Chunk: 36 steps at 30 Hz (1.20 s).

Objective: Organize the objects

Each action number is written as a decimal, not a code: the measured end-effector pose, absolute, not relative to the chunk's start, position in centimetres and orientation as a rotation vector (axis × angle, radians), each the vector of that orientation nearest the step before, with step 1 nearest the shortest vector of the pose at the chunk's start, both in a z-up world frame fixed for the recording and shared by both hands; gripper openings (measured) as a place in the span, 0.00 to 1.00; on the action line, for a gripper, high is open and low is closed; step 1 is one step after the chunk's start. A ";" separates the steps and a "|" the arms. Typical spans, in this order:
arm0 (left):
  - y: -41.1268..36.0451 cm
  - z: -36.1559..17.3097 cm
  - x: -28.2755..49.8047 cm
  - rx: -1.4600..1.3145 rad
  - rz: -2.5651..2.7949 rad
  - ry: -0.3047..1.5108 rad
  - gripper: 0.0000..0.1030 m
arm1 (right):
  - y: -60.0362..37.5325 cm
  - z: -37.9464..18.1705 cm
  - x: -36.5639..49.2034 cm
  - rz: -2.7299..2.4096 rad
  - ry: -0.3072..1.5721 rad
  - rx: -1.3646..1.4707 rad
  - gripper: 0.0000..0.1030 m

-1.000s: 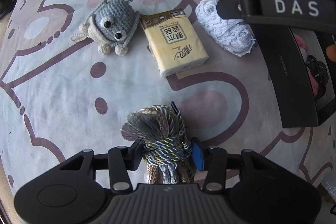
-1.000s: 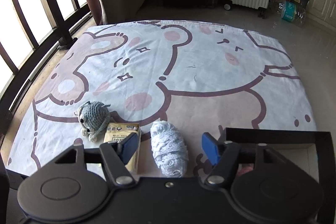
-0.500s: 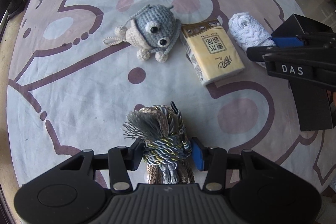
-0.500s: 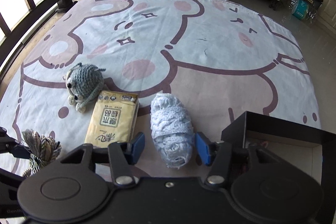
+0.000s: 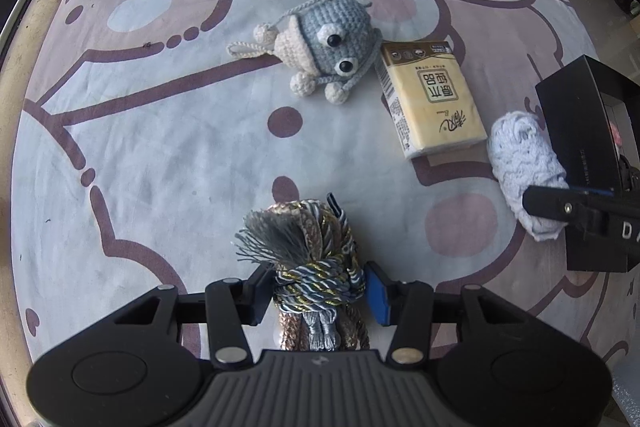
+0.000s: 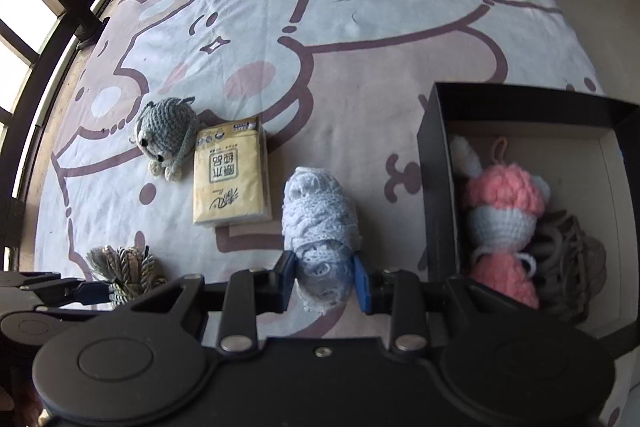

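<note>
The black box (image 6: 436, 187), at 3 o'clock on the cartoon sheet (image 6: 360, 7), holds a pink-and-white knitted doll (image 6: 502, 223) beside a dark cord tangle (image 6: 568, 259). The left gripper (image 5: 318, 287) clenches a tasselled rope bundle (image 5: 312, 247) at 6 o'clock. The right gripper (image 6: 325, 281) grips the pale blue yarn roll (image 6: 320, 215), just left of the box and right of the tissue pack (image 6: 229, 173) and grey crochet toy (image 6: 168, 131)
</note>
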<state>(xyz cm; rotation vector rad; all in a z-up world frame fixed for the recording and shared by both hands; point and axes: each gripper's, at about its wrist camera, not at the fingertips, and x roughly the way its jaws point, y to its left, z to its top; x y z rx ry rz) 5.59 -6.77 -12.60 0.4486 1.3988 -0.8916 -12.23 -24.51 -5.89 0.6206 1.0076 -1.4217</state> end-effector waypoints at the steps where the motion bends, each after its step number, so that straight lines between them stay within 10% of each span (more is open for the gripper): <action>1: -6.7 -12.5 5.5 0.446 -0.887 1.401 0.49 | -24.1 -6.0 -12.2 -1.420 1.010 0.649 0.31; 11: -6.7 -12.8 5.2 0.469 -0.856 1.432 0.66 | -23.6 -7.3 -11.0 -1.411 1.084 0.650 0.42; 18: -6.6 -12.6 5.5 0.431 -0.850 1.443 0.48 | -24.3 -8.0 -11.1 -1.385 1.099 0.646 0.44; 36: -5.2 -7.6 5.2 0.355 -0.832 1.324 0.47 | -21.7 -4.5 -9.2 -1.324 1.016 0.524 0.37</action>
